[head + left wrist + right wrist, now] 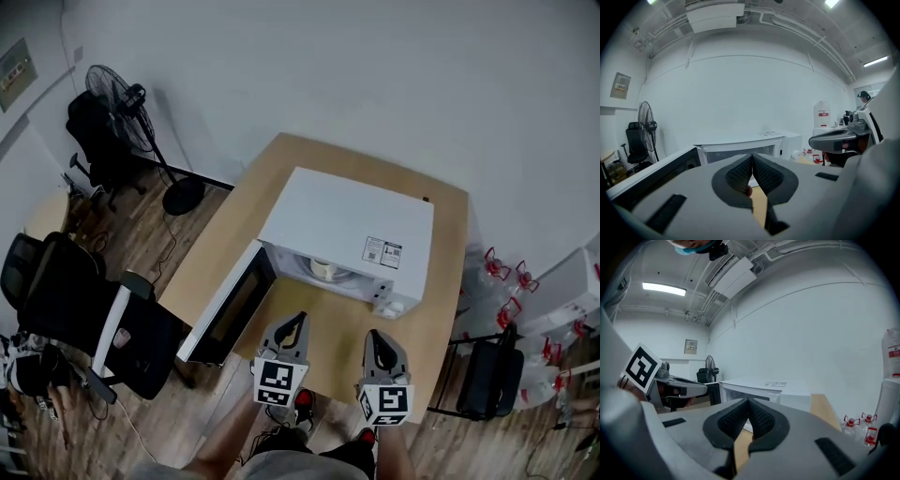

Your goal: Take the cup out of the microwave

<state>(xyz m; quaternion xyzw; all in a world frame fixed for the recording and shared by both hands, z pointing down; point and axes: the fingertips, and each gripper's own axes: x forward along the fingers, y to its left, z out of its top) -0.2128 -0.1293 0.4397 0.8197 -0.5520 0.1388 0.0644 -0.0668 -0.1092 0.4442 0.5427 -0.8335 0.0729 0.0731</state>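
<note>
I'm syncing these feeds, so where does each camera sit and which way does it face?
Head view: on the person's head, looking steeply down at the table, open microwave and cup inside; left gripper, right gripper and shoes show.
Left gripper view: on the left gripper, looking along its shut jaws at the microwave; right gripper at right.
Right gripper view: on the right gripper, looking along its shut jaws at the microwave; left gripper at left.
Shared: all three show the microwave.

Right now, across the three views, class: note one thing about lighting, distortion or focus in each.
Head view: dim, corners darkened, microwave sharp. Left gripper view: fisheye bends the ceiling pipes; the left gripper looms soft up close. Right gripper view: same curved, black-edged frame; ceiling light glares.
</note>
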